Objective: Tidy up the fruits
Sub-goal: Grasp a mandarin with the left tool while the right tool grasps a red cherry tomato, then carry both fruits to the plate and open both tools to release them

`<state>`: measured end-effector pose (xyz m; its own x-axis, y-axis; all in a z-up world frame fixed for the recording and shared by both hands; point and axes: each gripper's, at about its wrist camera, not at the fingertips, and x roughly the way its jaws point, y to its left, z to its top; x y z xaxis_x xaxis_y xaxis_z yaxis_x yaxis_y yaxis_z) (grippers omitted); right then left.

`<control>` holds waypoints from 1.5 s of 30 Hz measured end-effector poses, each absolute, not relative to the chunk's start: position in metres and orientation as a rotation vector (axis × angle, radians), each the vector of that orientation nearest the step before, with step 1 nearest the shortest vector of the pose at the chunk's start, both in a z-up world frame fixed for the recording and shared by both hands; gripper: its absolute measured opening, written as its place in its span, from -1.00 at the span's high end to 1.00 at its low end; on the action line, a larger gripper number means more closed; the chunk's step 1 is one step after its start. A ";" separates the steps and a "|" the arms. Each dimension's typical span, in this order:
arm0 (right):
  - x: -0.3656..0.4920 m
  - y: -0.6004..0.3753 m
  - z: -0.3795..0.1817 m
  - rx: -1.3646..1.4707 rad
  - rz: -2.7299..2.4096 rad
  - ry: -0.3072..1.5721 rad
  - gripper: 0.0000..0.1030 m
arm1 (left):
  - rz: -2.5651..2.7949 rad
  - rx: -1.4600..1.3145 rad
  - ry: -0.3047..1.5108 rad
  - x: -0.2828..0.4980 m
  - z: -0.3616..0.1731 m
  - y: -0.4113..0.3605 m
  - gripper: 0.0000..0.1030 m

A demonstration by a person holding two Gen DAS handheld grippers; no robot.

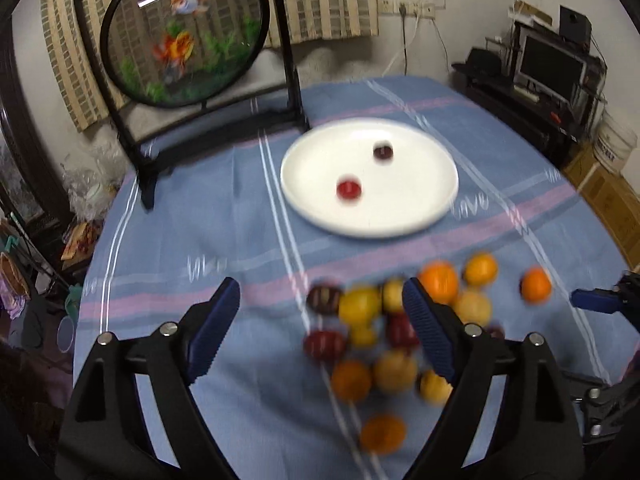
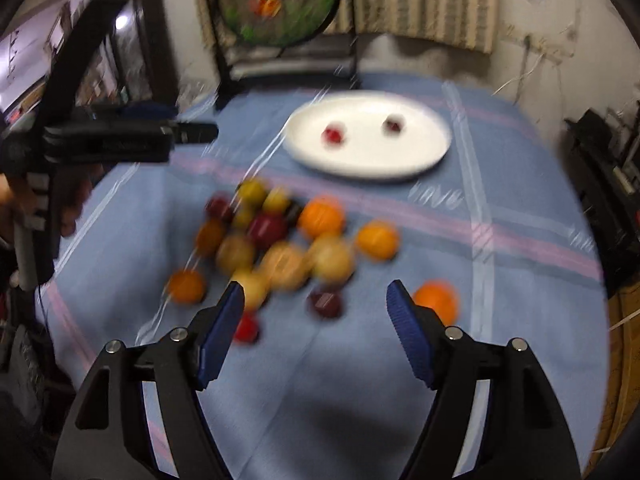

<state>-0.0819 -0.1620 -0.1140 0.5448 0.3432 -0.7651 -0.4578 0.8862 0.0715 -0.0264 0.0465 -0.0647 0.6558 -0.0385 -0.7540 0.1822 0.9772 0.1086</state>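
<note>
Both tongs spread wide, nothing between pads: left gripper (image 1: 320, 324) & right gripper (image 2: 316, 320) hang over blue tablecloth (image 1: 224, 240). Just ahead, loose fruit pile (image 2: 280, 248), oranges, yellow & dark red ones, blurred. Farther back, white plate (image 1: 400, 216) w/ red fruit (image 1: 349, 189) & darker fruit (image 1: 383, 151), apart. Fish-picture stand (image 1: 184, 36) at far edge.

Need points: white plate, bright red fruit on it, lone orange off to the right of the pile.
white plate (image 1: 320, 208), left wrist view, bare near rim.
bright red fruit (image 1: 349, 189), left wrist view, its middle.
lone orange (image 1: 536, 285), left wrist view, its middle.
</note>
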 end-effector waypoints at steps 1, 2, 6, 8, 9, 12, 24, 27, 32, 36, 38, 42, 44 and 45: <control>-0.086 -0.156 -0.122 -0.155 0.487 0.896 -0.44 | -0.118 0.180 0.866 -0.037 -0.071 0.051 -0.65; -0.091 -0.148 -0.132 -0.173 0.502 0.918 -0.44 | -0.112 0.174 0.884 -0.045 -0.077 0.056 -0.65; -0.095 -0.125 -0.158 -0.190 0.522 0.968 -0.40 | -0.086 0.128 0.942 -0.074 -0.095 0.078 -0.65; -0.088 -0.118 -0.167 -0.175 0.517 0.999 -0.32 | -0.074 0.119 0.962 -0.083 -0.101 0.088 -0.65; -0.085 -0.115 -0.171 -0.166 0.515 1.014 -0.30 | -0.073 0.118 0.969 -0.087 -0.103 0.090 -0.65; -0.076 -0.105 -0.185 -0.160 0.498 1.066 -0.01 | -0.083 0.121 0.983 -0.097 -0.109 0.093 -0.65; -0.087 -0.135 -0.165 -0.060 0.494 1.076 0.43 | -0.243 0.218 1.030 -0.085 -0.146 0.034 -0.65; -0.090 -0.145 -0.160 -0.041 0.472 1.069 0.43 | -0.242 0.241 1.063 -0.077 -0.161 0.027 -0.56; -0.088 -0.152 -0.156 -0.030 0.468 1.059 0.43 | -0.270 0.153 1.131 -0.072 -0.167 0.035 0.24; -0.082 -0.153 -0.148 -0.028 0.479 1.045 0.43 | -0.258 0.130 1.081 -0.071 -0.143 0.044 0.24; -0.077 -0.156 -0.139 -0.023 0.489 1.032 0.43 | -0.254 0.139 1.029 -0.065 -0.119 0.047 0.24; -0.049 -0.158 -0.105 0.008 0.513 0.974 0.43 | -0.250 0.146 0.935 -0.036 -0.068 0.049 0.24; -0.030 -0.160 -0.079 0.042 0.532 0.924 0.43 | -0.240 0.147 0.875 -0.017 -0.037 0.050 0.24; -0.020 -0.161 -0.061 0.052 0.536 0.879 0.43 | -0.235 0.143 0.845 -0.006 -0.021 0.051 0.24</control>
<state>-0.0195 -0.1610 -0.0607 0.5155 0.4667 -0.7187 -0.4250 0.8675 0.2585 -0.0059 0.0509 -0.0205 0.6398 -0.1483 -0.7541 0.2614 0.9647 0.0320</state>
